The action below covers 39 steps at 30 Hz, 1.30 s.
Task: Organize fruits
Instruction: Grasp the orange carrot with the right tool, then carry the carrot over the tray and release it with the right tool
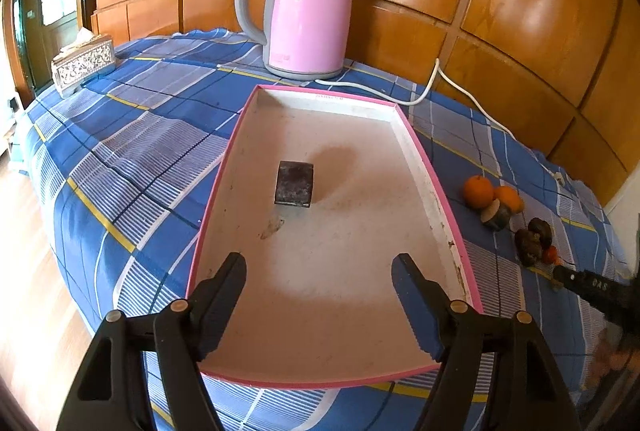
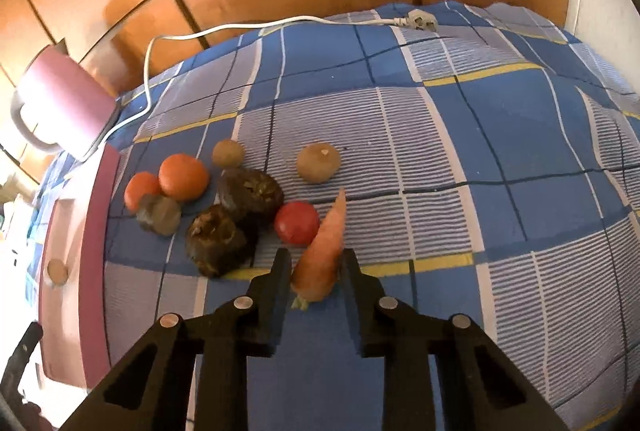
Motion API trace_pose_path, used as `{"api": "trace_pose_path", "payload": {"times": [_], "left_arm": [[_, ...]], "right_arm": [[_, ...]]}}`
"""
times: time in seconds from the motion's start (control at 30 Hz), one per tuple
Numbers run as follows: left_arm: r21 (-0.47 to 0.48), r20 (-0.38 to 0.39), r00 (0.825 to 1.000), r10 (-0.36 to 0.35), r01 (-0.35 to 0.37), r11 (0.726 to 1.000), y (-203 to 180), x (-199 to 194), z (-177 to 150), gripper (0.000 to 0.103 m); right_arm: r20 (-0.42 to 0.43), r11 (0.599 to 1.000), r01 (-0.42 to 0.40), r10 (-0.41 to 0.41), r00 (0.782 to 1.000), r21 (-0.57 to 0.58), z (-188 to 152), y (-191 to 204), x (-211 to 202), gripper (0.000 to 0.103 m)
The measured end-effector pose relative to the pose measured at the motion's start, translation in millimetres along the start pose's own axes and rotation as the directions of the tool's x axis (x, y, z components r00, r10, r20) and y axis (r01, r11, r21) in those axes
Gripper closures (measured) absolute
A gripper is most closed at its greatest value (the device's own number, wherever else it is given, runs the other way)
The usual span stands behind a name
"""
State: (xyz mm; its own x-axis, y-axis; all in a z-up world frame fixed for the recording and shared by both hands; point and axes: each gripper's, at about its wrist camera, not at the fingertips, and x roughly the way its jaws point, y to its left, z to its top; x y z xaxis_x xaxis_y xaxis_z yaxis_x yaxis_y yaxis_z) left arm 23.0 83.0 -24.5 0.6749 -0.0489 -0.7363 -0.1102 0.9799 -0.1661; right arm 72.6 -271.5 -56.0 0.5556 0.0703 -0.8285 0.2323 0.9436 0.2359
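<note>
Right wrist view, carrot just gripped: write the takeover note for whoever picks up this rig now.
Right tool: shut on the carrot, thick end, on the cloth.
Left tool: open, empty, over the pink tray.
On the cloth beside the tray: two oranges, tomato, two dark fruits, two brown round ones.
Done: one small round item appears to lie in the tray.
Left: move the carrot and the rest into the tray.

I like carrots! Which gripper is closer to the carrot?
Right. The right gripper is shut on the carrot; the left gripper hangs open over the tray, off to one side.
</note>
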Motion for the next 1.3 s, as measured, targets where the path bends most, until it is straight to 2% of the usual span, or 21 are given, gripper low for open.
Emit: {"api": "trace_pose_path", "payload": {"times": [0.3,0.7,1.0,1.3], "left_arm": [[-0.005,0.006,1.0,0.015,-0.015,1.0,0,-3,0,0.027],[-0.021,0.013,0.999,0.031,-0.031,0.999,8,-9,-1,0.025],[-0.037,0.011,0.999,0.04,-0.04,0.999,15,-9,-1,0.024],[-0.056,0.016,0.998,0.067,-0.066,0.996,27,-10,1,0.024]], "right_arm": [[0.018,0.993,-0.025,0.027,0.999,-0.112,-20,16,-22,0.079],[-0.012,0.958,-0.151,0.152,0.988,-0.243,-34,65,-38,0.079],[-0.038,0.9,-0.235,0.238,0.97,-0.367,-32,120,-45,0.079],[-0.073,0.821,-0.298,0.302,0.951,-0.487,-27,182,-39,0.079]]}}
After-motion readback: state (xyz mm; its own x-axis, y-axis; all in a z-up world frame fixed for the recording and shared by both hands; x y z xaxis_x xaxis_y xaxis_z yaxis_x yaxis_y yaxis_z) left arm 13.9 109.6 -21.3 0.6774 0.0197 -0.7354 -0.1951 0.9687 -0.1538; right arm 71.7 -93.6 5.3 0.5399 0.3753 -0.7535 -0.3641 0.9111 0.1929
